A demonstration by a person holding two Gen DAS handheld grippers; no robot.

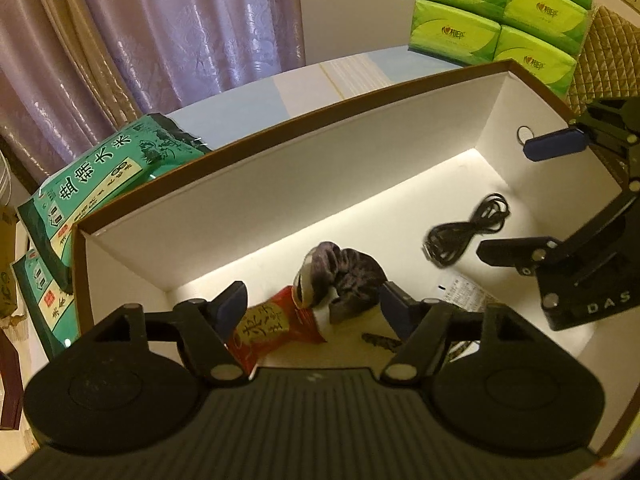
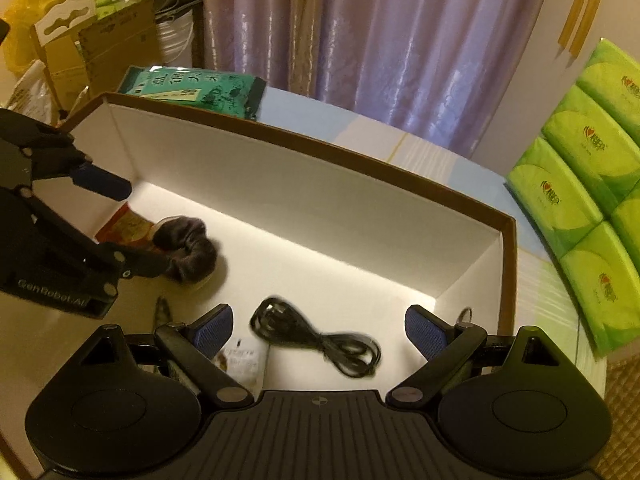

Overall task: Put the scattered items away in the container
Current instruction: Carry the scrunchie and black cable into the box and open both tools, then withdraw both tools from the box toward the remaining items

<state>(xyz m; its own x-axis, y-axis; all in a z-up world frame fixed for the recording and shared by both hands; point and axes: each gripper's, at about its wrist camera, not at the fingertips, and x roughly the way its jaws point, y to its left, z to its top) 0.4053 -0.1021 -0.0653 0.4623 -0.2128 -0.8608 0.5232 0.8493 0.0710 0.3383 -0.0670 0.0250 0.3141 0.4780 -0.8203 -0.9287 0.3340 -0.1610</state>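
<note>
I think most of the tidying is done. Inside the big white box point(image 1: 280, 184) I see a red snack packet point(image 1: 276, 326), a dark scrunchie point(image 1: 348, 276) touching it, a black cable point(image 2: 320, 340) further along, a key ring point(image 1: 524, 135) in the far corner and a small white packet point(image 2: 244, 356). My left gripper point(image 1: 312, 308) has wide jaws over the snack, holding nothing. My right gripper point(image 2: 320, 330) is wide too, above the cable. I can't see loose things outside the box.

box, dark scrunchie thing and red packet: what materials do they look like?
Box: likely rigid cardboard, matte white inside with a brown rim, crisp folded corners.
Scrunchie: looks like soft dark velvet-like fabric, gathered folds.
Red packet: probably glossy plastic film, crinkled with printed lettering.
</note>
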